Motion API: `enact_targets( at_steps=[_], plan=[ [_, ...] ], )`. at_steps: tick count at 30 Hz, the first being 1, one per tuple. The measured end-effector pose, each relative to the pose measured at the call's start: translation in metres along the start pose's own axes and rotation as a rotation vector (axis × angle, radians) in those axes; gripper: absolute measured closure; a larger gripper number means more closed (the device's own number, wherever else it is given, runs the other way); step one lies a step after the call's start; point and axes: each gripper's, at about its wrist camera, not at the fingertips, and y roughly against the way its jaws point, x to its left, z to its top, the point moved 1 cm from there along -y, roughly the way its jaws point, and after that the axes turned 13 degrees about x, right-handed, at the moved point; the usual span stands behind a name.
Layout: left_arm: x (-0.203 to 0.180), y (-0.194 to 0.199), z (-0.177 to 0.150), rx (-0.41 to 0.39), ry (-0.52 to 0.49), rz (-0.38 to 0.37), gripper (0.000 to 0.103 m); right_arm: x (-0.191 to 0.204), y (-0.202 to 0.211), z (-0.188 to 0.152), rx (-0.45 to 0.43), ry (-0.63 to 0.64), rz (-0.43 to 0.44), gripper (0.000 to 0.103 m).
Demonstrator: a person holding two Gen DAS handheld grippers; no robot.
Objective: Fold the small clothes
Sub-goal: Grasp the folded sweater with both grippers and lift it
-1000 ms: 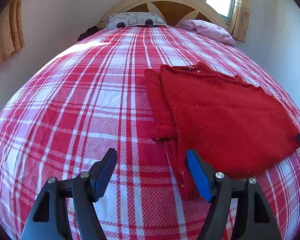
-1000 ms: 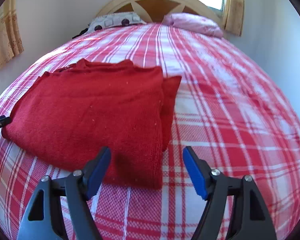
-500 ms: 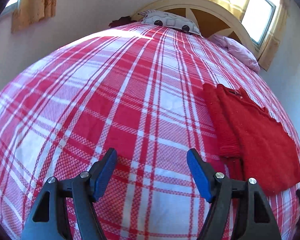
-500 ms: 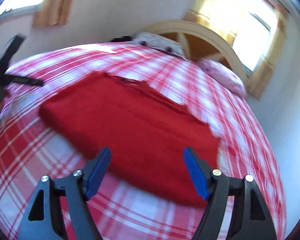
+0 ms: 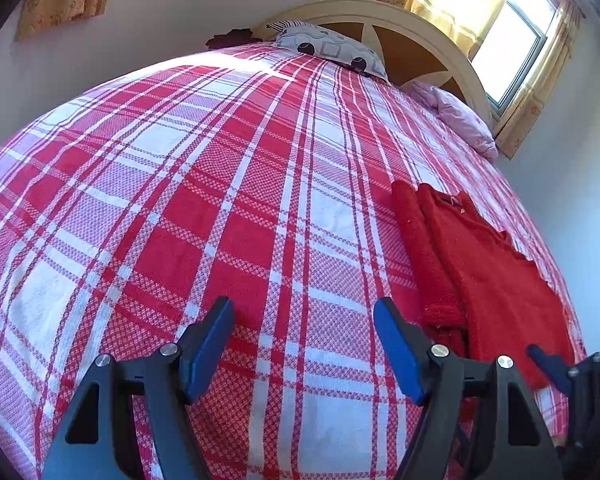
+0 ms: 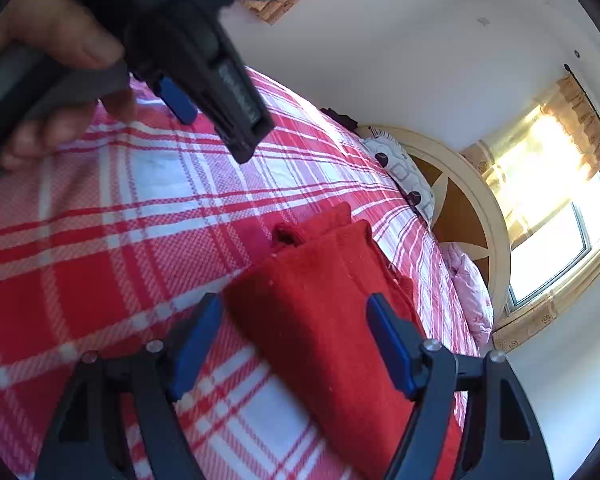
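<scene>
A folded red knit sweater [image 5: 496,284] lies flat on the red-and-white plaid bedspread [image 5: 236,200], at the right of the left wrist view. My left gripper [image 5: 303,344] is open and empty, over bare bedspread to the sweater's left. The sweater also shows in the right wrist view [image 6: 324,320], just ahead of my right gripper [image 6: 294,344], which is open and empty with the sweater's near edge seen between its jaws. The left gripper's body [image 6: 204,48] and the hand holding it fill the upper left of the right wrist view.
A patterned pillow [image 5: 332,48] and a pink pillow [image 5: 460,116] lie against the curved headboard [image 5: 416,36]. A dark item [image 5: 230,38] sits at the far corner of the bed. A window [image 5: 512,44] with curtains is on the right wall.
Both grippers have pulled back from the sweater and swung left, staying open. The right gripper has tilted, so the left gripper and hand now fill its upper left.
</scene>
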Motion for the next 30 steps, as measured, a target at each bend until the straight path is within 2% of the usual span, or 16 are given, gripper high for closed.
enact_targets(
  at_steps=[1, 2, 3, 4, 6, 12, 14, 22, 28, 29, 30],
  plan=[
    [0.0, 0.0, 0.002, 0.004, 0.003, -0.017, 0.03, -0.002, -0.004, 0.002, 0.013, -0.025, 0.035, 0.032],
    [0.0, -0.001, 0.005, 0.009, 0.004, -0.03, 0.03, -0.005, -0.009, 0.001, 0.029, -0.049, 0.074, 0.041],
    [-0.001, -0.002, 0.007, 0.016, 0.004, -0.047, 0.03, -0.005, -0.008, 0.001, 0.032, -0.055, 0.086, 0.049],
    [-0.003, -0.004, 0.011, 0.026, 0.005, -0.064, 0.03, -0.004, -0.007, 0.0, 0.026, -0.049, 0.079, 0.053],
    [-0.009, -0.009, 0.019, 0.043, 0.006, -0.102, 0.03, 0.003, -0.005, -0.001, 0.03, -0.024, 0.051, 0.08],
    [-0.048, -0.03, 0.053, 0.084, -0.038, -0.22, 0.03, 0.0, -0.009, -0.005, 0.021, -0.049, 0.073, 0.081],
    [-0.063, -0.041, 0.065, 0.124, -0.068, -0.241, 0.03, 0.002, -0.008, -0.005, 0.016, -0.045, 0.066, 0.081],
    [-0.091, -0.088, 0.094, 0.244, -0.135, -0.204, 0.03, 0.005, -0.008, -0.007, 0.002, -0.047, 0.054, 0.081],
    [-0.092, -0.099, 0.106, 0.228, -0.139, -0.217, 0.03, 0.007, -0.003, -0.009, -0.006, -0.057, 0.062, 0.08],
    [-0.093, -0.1, 0.107, 0.222, -0.14, -0.218, 0.036, 0.008, -0.003, -0.009, -0.007, -0.058, 0.062, 0.08],
    [-0.094, -0.101, 0.108, 0.221, -0.142, -0.215, 0.064, 0.006, -0.003, -0.009, -0.009, -0.058, 0.063, 0.08]
  ],
)
